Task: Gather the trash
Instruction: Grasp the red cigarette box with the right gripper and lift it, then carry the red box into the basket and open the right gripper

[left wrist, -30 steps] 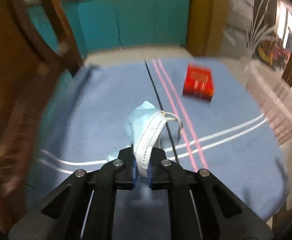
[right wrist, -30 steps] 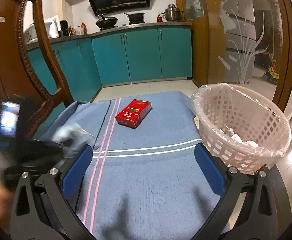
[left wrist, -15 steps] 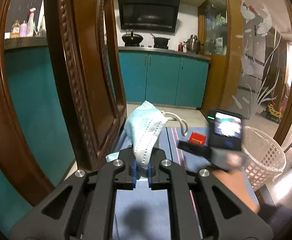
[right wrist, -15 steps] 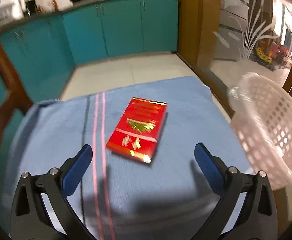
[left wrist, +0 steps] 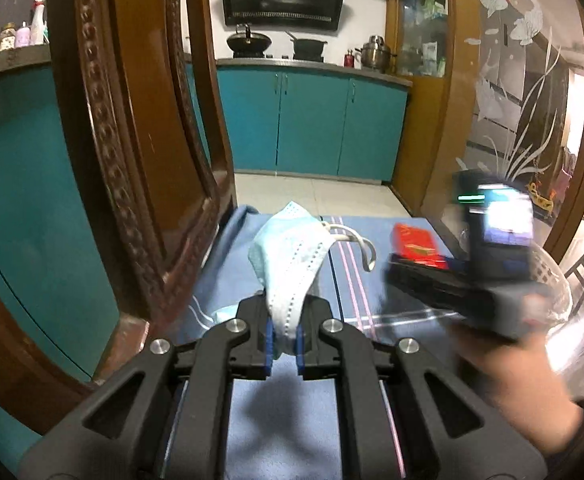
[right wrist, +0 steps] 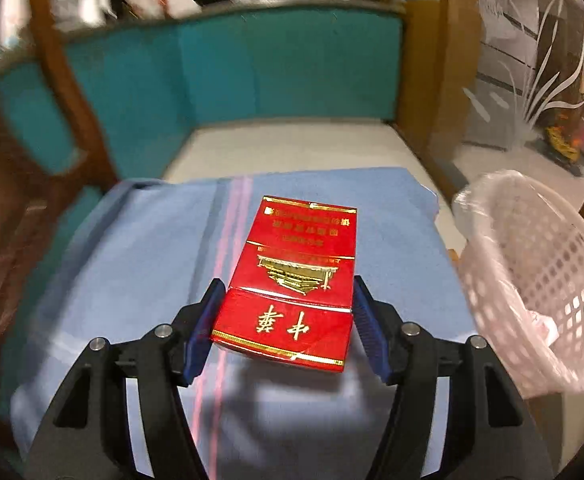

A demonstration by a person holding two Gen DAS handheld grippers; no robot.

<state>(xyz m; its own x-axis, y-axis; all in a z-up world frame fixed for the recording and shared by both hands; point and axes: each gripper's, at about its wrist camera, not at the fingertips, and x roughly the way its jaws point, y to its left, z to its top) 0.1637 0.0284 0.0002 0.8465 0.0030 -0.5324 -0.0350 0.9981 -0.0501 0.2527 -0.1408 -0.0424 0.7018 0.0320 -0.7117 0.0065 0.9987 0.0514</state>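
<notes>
- Blue striped cloth [right wrist: 140, 264] covers the surface; teal cabinets [left wrist: 312, 120] behind.
- Left gripper [left wrist: 283, 344] pinches a pale blue face mask [left wrist: 292, 256], held up above the cloth.
- Right gripper [right wrist: 284, 320] closing w/ red cigarette pack [right wrist: 296, 276] between its pads; contact unclear, prob. not gripped yet.
- Pink mesh basket [right wrist: 540, 280] just right of the cloth.
- Carved wooden chair back [left wrist: 132, 140] at left.

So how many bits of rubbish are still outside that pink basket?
2. A face mask is clamped in the left gripper. A red packet lies on the blue cloth between the closing right gripper jaws. More could be out of view.
</notes>
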